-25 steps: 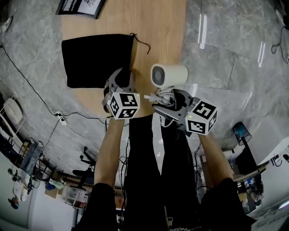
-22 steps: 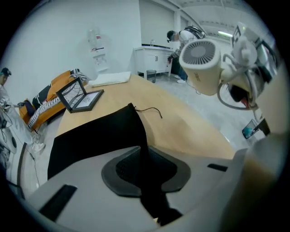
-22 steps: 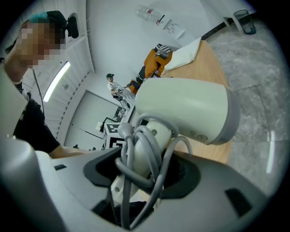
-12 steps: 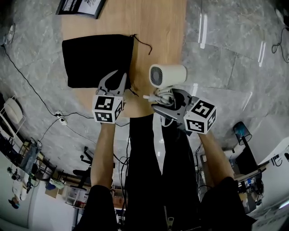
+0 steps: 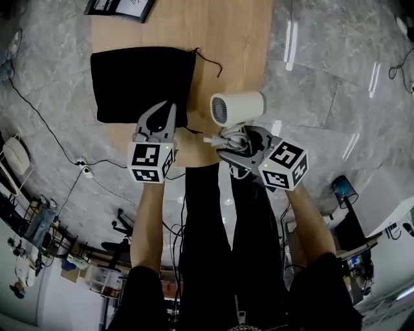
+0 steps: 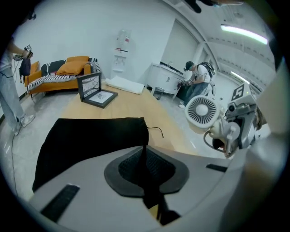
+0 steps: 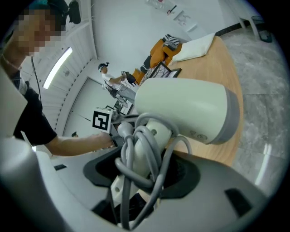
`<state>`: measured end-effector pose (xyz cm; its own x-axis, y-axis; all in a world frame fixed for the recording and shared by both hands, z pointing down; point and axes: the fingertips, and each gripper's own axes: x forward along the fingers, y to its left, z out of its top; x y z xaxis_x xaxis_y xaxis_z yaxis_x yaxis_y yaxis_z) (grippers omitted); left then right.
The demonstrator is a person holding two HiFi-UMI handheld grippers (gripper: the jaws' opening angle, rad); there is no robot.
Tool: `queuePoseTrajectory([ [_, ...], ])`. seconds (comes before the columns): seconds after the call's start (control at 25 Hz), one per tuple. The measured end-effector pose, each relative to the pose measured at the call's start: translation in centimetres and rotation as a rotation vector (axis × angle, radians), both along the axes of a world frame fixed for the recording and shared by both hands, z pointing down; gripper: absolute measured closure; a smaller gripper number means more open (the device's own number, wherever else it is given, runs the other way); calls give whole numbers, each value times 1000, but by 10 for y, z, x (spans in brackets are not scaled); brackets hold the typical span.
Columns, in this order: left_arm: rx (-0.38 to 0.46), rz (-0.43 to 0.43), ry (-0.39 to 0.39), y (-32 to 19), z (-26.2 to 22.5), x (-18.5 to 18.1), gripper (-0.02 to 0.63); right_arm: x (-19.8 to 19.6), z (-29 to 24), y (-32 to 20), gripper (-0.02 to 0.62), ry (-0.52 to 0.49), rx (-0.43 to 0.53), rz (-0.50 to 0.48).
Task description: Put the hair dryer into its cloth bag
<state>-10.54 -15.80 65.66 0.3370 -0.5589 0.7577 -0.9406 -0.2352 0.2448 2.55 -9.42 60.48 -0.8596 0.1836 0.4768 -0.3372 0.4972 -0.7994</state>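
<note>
The black cloth bag (image 5: 139, 81) lies flat on the wooden table (image 5: 226, 39), its drawstring mouth toward the right. My left gripper (image 5: 166, 111) sits at the bag's near right corner; its jaws have just been closing and now pinch a fold of the black cloth (image 6: 146, 152). The cream hair dryer (image 5: 238, 106) hangs over the table's near edge, its fan grille facing left. My right gripper (image 5: 236, 137) is shut on the dryer's handle (image 7: 145, 149), which has the grey cord wound round it. The dryer's barrel (image 7: 181, 108) fills the right gripper view.
A framed picture (image 5: 119, 8) stands at the table's far left end. Beyond the bag the table top is bare wood. Cables trail over the grey floor (image 5: 52, 136) left of the table. An orange sofa (image 6: 63, 68) and people stand in the room behind.
The left gripper has rolled upright, risen a little, and closed its jaws on the bag's corner. The right gripper and hair dryer have barely shifted.
</note>
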Motion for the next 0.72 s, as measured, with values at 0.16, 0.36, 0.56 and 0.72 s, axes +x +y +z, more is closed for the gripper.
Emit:
queuePoseTrajectory([
  [0.16,15,28,-4,4,-14,-1,578,-4,9,5,342,36,53,-137],
  [0.36,28,8,18,10,-23,-10,578,-18,20,12,345,43,38,-286],
  [0.56,55,3,59,8,-26,-12,578,-27,31,18,347,53,17,-468],
  [0.72,85,18,55,8,-31,-14,578,-29,40,18,347,78,5,-661],
])
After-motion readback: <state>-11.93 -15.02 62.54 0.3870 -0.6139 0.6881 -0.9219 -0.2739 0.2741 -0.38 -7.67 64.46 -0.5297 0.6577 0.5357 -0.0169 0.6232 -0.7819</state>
